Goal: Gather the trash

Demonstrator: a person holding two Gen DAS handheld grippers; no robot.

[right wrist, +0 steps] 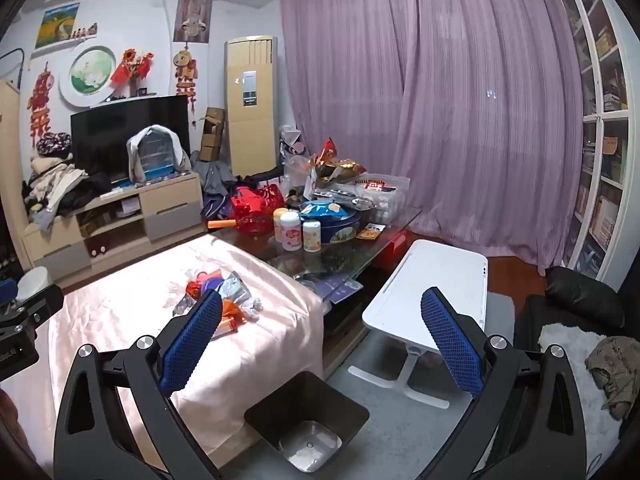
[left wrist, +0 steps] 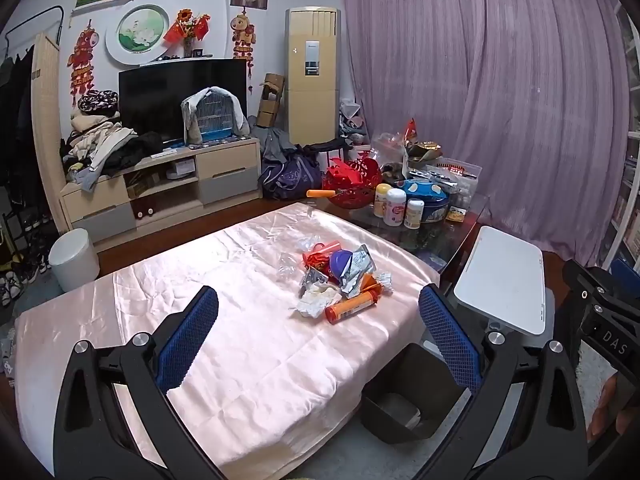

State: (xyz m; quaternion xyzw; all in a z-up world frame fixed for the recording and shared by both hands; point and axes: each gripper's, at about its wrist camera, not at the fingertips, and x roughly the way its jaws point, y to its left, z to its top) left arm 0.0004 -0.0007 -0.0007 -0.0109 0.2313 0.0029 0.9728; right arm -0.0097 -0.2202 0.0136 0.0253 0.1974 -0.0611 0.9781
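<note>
We hold both grippers, left (left wrist: 319, 334) and right (right wrist: 321, 332), wide open and empty above the trash (left wrist: 340, 280) and bin (right wrist: 306, 420).

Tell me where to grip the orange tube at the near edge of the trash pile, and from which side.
Grip the orange tube mid-body, from above, fingers straddling its width. It lies flat on the pink cloth with its near side clear, tissue behind it.

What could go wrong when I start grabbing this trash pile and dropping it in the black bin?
The orange tube lies on its side on the slick pink cloth, so it may roll away. The trash pile is tangled, so one grab could drag neighbours off. The black bin sits below the table edge, so drops might miss.
</note>
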